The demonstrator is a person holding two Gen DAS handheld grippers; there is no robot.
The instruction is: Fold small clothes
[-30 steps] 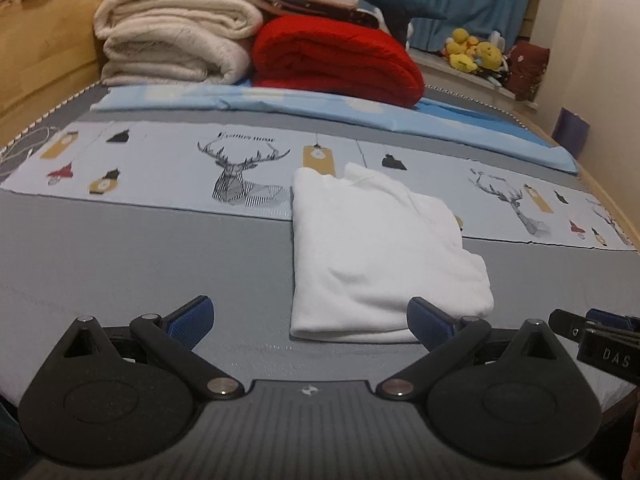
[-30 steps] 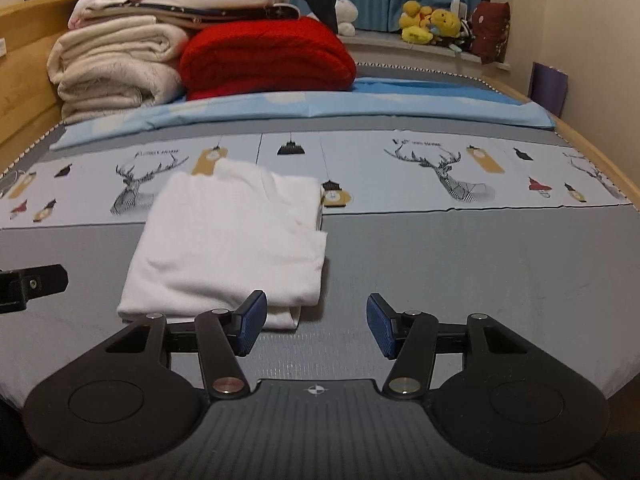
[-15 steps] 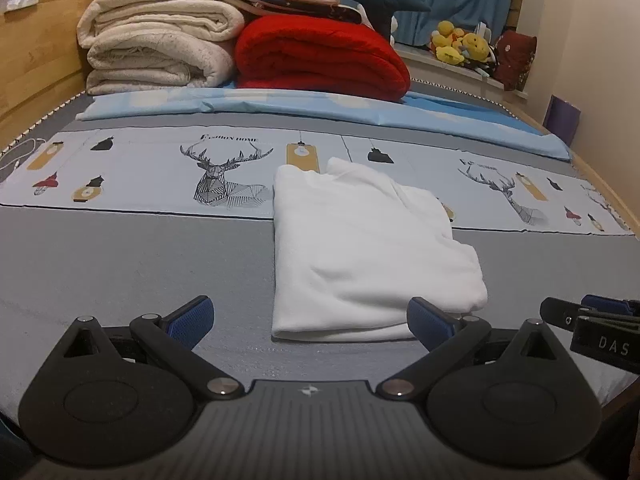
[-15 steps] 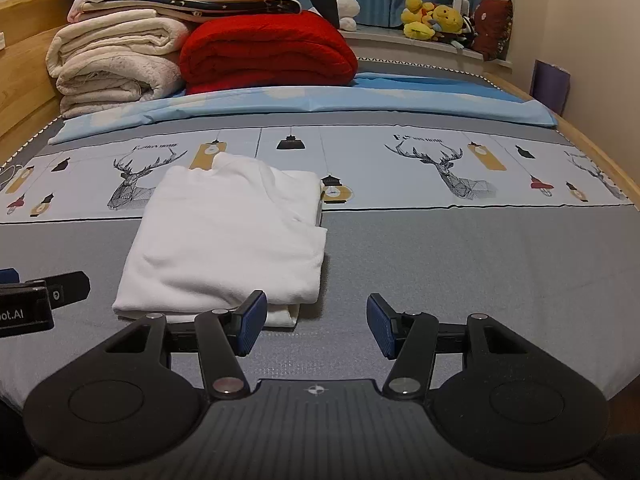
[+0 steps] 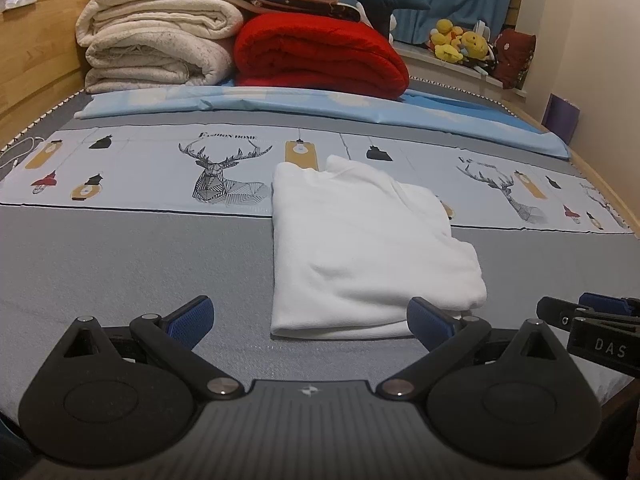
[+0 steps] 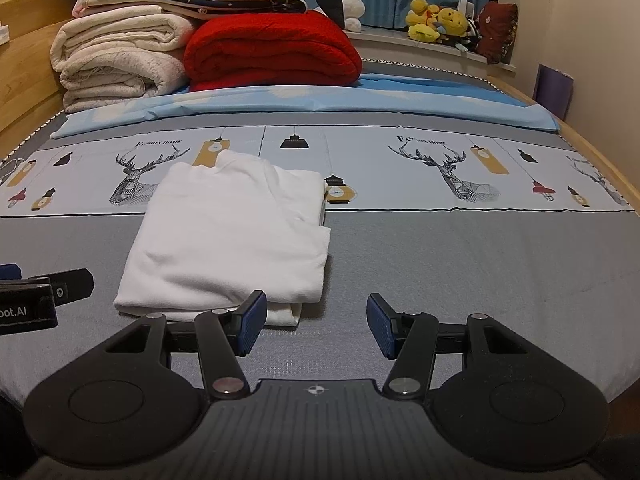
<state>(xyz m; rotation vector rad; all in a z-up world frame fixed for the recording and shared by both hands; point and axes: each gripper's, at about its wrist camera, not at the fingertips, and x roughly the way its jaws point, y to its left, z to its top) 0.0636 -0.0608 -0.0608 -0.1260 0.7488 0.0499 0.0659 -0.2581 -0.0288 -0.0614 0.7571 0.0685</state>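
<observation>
A small white garment [image 5: 360, 248] [image 6: 236, 236] lies folded into a flat rectangle on the grey bed cover, its far end over the pale deer-print band. My left gripper [image 5: 310, 318] hovers open just short of its near edge, with nothing between the blue pads. My right gripper [image 6: 314, 328] is open too, off the garment's near right corner, its left pad [image 6: 250, 326] close to the cloth but not pressing it. Each gripper's tip shows at the edge of the other's view.
Rolled cream blankets [image 5: 160, 48] and a folded red blanket [image 5: 320, 56] are stacked at the head of the bed on a light blue sheet [image 5: 320, 108]. Wooden bed frame [image 5: 36, 52] runs on the left; plush toys [image 5: 460, 44] sit on a ledge at the back right.
The left wrist view has levelled from a slight tilt and the garment sits a little lower and more central in it. The right gripper has held still. Both stay open.
</observation>
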